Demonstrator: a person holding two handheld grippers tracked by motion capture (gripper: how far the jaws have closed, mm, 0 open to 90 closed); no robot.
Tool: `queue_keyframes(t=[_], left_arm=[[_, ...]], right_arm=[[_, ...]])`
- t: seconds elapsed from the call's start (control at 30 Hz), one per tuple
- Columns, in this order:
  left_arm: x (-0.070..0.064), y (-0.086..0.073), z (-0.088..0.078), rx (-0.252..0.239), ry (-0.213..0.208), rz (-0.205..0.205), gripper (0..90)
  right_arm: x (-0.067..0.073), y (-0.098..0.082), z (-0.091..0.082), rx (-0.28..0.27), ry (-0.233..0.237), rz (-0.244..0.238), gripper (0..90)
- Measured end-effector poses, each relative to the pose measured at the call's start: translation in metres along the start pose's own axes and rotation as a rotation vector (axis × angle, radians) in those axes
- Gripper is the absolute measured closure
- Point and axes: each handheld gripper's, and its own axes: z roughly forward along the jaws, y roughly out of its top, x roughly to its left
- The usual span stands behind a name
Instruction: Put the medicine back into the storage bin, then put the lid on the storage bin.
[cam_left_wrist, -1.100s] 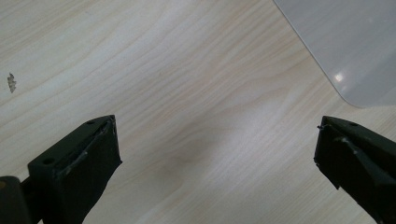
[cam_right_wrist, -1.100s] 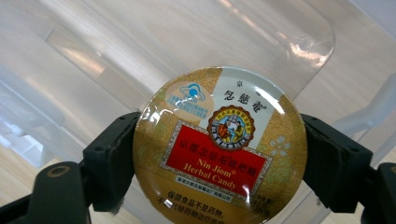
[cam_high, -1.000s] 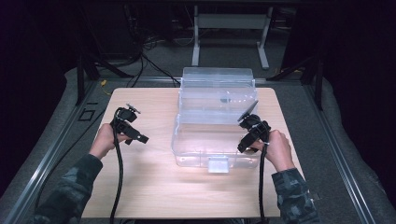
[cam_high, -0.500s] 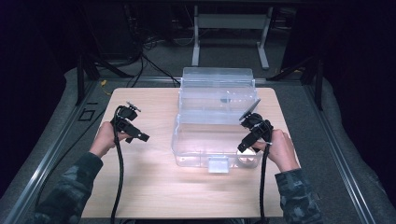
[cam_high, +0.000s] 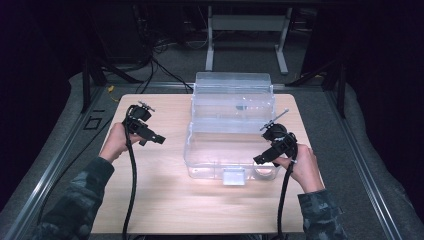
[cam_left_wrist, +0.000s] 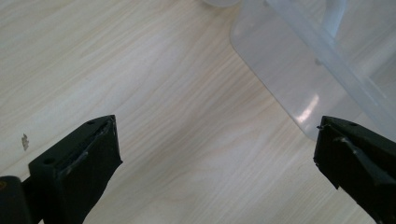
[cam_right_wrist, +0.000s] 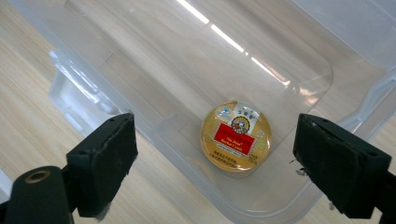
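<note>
A clear plastic box (cam_high: 200, 150) with its lid tipped open at the back stands mid-table. A round golden tin with a red label (cam_right_wrist: 236, 136) lies flat in the box's near right corner (cam_high: 263, 170). My right gripper (cam_high: 260, 160) hovers above that corner, open (cam_right_wrist: 215, 149). Its jaws have just been closing a little, with nothing between the pads and the tin below them. My left gripper (cam_high: 159, 139) is open over bare wood left of the box (cam_left_wrist: 217, 140), nothing in it. A corner of the box (cam_left_wrist: 299, 79) shows beyond it.
The wooden tabletop (cam_high: 150, 200) has free room on the left and along the front. A white latch tab (cam_high: 233, 176) juts from the box's front wall. Grey floor, rails and a metal stand (cam_high: 245, 25) surround the table.
Both grippers have lifted a little. The left one has shifted slightly toward the far side of the table. The box and tin have not moved.
</note>
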Motion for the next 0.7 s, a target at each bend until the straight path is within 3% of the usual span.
queue_keyframes(t=[0.13, 0.27, 0.5, 0.7], left_arm=[[-0.008, 0.011, -0.002, -0.013, 0.003, 0.033, 0.8], [-0.013, 0.023, -0.006, -0.032, 0.024, 0.039, 0.3], [-0.022, 0.042, -0.006, -0.080, 0.027, 0.068, 0.2], [-0.030, 0.067, -0.012, -0.157, 0.027, 0.106, 0.3]], right_arm=[[0.004, -0.003, 0.000, -0.036, 0.014, -0.014, 15.0], [0.007, -0.007, 0.004, -0.052, 0.019, -0.015, 14.5], [0.014, -0.015, 0.009, -0.061, 0.018, -0.020, 14.1], [0.014, -0.017, 0.010, -0.069, 0.019, -0.024, 14.3]])
